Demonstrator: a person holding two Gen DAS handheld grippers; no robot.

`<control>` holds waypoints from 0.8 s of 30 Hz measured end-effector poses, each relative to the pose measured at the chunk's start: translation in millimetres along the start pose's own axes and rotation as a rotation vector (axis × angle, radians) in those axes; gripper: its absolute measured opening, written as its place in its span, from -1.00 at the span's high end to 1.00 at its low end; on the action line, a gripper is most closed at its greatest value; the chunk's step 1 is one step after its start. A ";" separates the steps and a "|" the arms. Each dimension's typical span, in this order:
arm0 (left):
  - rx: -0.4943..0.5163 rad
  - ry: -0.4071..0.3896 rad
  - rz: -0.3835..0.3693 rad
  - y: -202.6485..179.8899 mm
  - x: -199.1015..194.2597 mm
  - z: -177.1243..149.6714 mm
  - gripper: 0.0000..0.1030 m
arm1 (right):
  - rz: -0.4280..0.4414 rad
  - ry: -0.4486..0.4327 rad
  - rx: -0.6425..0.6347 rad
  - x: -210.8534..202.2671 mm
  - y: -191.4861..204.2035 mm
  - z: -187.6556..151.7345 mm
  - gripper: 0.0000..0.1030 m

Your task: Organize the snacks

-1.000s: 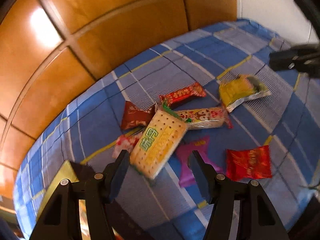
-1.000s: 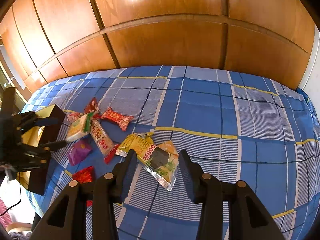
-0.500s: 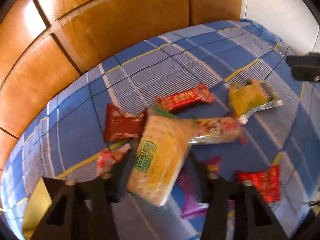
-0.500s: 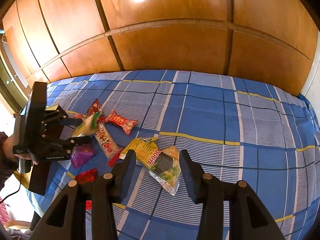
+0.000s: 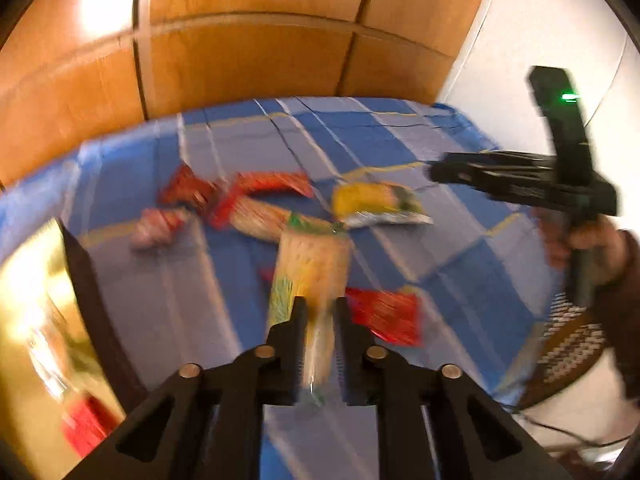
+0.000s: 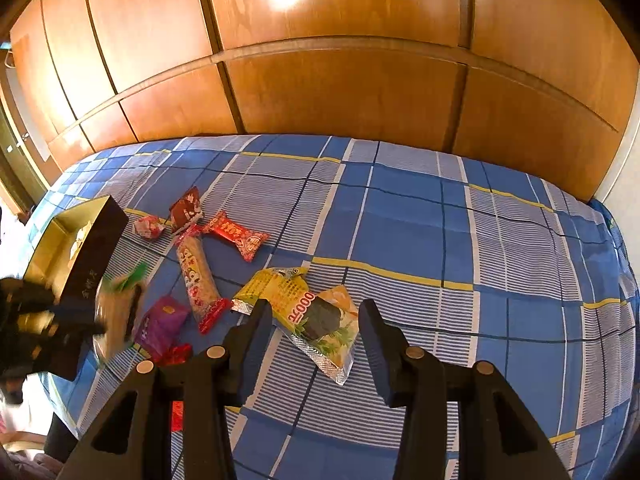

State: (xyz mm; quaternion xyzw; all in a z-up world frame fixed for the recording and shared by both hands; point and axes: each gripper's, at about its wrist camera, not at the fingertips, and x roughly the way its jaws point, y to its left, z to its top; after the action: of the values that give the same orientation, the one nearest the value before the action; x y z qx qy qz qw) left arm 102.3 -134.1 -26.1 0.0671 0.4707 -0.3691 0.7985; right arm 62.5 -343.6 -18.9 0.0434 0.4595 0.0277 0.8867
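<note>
While your left-wrist view is smeared with motion blur, you can still make out your left gripper (image 5: pixel 320 320) pinching the cracker pack (image 5: pixel 310 268), whose print is unreadable and whose lower end is hidden between the fingers. A second ago that pack lay flat among the snacks with the fingers spread either side; now it is lifted off the bedsheet (image 6: pixel 400 220), low and centre in that frame. In the right-wrist view it shows only as a tan-and-green blur (image 6: pixel 118 308) at lower left, beside the box (image 6: pixel 92 252), whose near end is covered by the left gripper. Your right gripper (image 6: pixel 316 344) is spread wide, as before, over the yellow pack (image 6: pixel 308 312), not touching it. The box is rectangular, dark outside and gold inside, its contents too small to tell. The long pack (image 6: pixel 196 276), red bar (image 6: pixel 236 236) and purple pack (image 6: pixel 160 326) are glossy, crinkled film; the sheet is blue plaid cloth.
</note>
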 end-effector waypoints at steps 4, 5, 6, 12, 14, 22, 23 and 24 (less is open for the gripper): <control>-0.036 0.020 -0.019 -10.5 1.0 -22.7 0.75 | -0.005 0.000 -0.002 -0.6 0.3 -0.4 0.12; -0.029 0.030 -0.043 -14.4 0.3 -28.2 0.71 | -0.007 0.001 -0.002 -0.7 0.6 -0.6 0.12; -0.012 0.035 -0.048 -19.8 0.1 -33.2 0.69 | -0.008 0.003 -0.002 -0.7 0.6 -0.7 0.12; 0.171 0.032 0.072 -40.3 -5.9 -34.9 -0.27 | -0.009 0.018 0.012 0.6 -1.5 -1.9 0.12; 0.257 0.037 0.122 -43.0 -3.2 -29.4 -0.51 | -0.006 0.022 0.013 0.8 -1.7 -2.0 0.12; 0.369 0.172 0.138 -32.4 48.3 -5.3 -0.54 | 0.015 0.045 -0.016 4.4 4.6 -3.2 0.11; 0.360 0.186 0.130 -29.8 53.7 -3.1 -0.50 | 0.016 0.046 -0.018 4.6 5.3 -3.3 0.11; 0.349 0.195 0.123 -27.6 57.8 -1.4 -0.48 | 0.017 0.047 -0.020 5.1 5.4 -3.1 0.10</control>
State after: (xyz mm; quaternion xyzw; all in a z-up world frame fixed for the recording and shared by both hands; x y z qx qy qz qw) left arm 99.7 -183.8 -66.6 0.2683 0.4698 -0.3875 0.7464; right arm 62.8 -337.6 -24.2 0.0379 0.4796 0.0408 0.8757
